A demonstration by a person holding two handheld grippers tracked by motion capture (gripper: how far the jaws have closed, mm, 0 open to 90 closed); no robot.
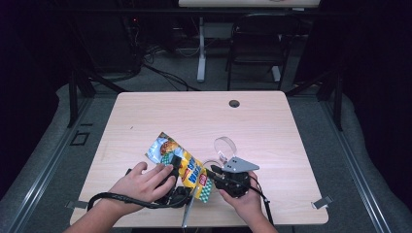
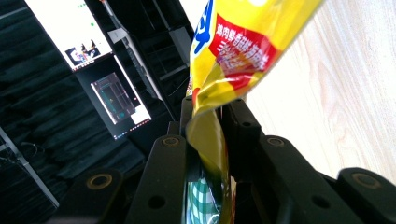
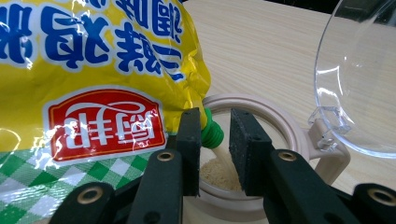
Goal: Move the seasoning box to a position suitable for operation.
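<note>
A yellow seasoning bag with blue lettering and a green check edge hangs tilted over the table. My left gripper is shut on the bag, whose foil is pinched between the jaws. The bag's green spout points down into a small beige jar, and pale powder lies inside. The jar's clear lid stands flipped open. My right gripper is narrowly open, its jaws either side of the spout over the jar's mouth.
A round cable hole sits near the table's far edge. A thin grey strip lies at the front edge between the hands. A black chair and a desk leg stand beyond the table.
</note>
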